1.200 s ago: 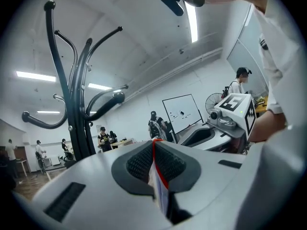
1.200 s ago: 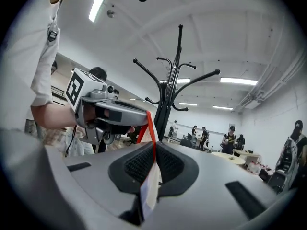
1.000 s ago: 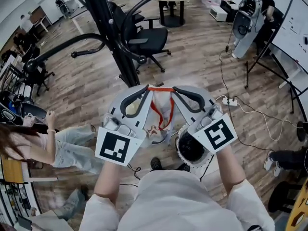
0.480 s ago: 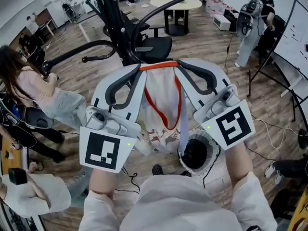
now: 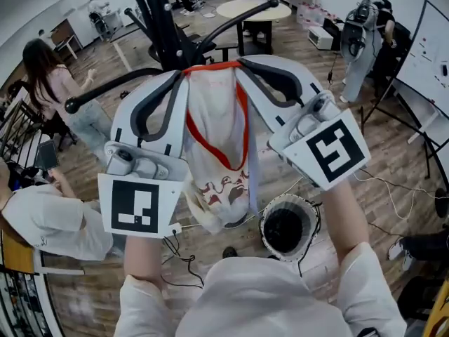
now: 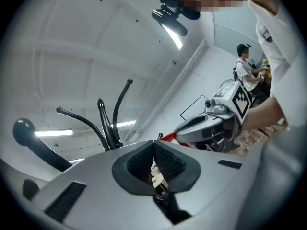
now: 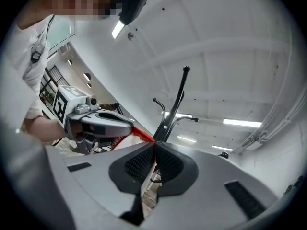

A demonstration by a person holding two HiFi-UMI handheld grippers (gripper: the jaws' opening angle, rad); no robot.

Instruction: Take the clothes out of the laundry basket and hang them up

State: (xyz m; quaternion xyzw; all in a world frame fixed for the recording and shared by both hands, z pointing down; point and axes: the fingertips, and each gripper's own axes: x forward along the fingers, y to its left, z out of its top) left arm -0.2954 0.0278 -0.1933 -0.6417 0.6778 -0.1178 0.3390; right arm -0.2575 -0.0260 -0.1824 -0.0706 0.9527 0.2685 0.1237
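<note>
A white garment [image 5: 219,139] with a red neckband and a red print hangs stretched between both grippers, high above the round laundry basket [image 5: 309,220] on the floor. My left gripper [image 5: 183,74] is shut on the left end of the red band [image 5: 210,67]; its pads [image 6: 164,159] pinch cloth in the left gripper view. My right gripper [image 5: 240,64] holds the band's other end, its jaws closing on the red edge [image 7: 142,134] between the pads. The black rack [image 5: 163,21] with curved arms stands just beyond the grippers.
A round table [image 5: 253,7] and a black office chair stand behind the rack. People are at the left [image 5: 52,69] and far right [image 5: 359,27]. A whiteboard [image 5: 429,48] stands right, and cables [image 5: 393,181] run over the wooden floor.
Both grippers have risen with the garment, lifting it well clear of the basket and up toward the rack's arms. The people at the left have moved.
</note>
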